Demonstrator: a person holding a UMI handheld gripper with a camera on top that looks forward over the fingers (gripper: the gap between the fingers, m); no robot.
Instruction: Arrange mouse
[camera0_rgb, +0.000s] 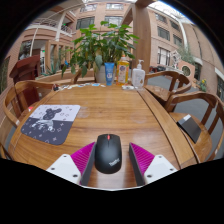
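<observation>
A black mouse (108, 153) with a red scroll wheel lies on the round wooden table (120, 108), between my gripper's (110, 158) two pink-padded fingers. The left pad (84, 157) sits close against the mouse's side. Bare wood shows between the mouse and the right pad (141, 158), so the gripper is open around it. A dark patterned mouse pad (50, 122) lies on the table ahead and to the left of the fingers, apart from the mouse.
A potted plant (100, 45), a blue can (109, 73) and two bottles (131, 73) stand at the table's far edge. A dark flat object (188, 127) lies at the right rim. Wooden chairs (20, 95) ring the table.
</observation>
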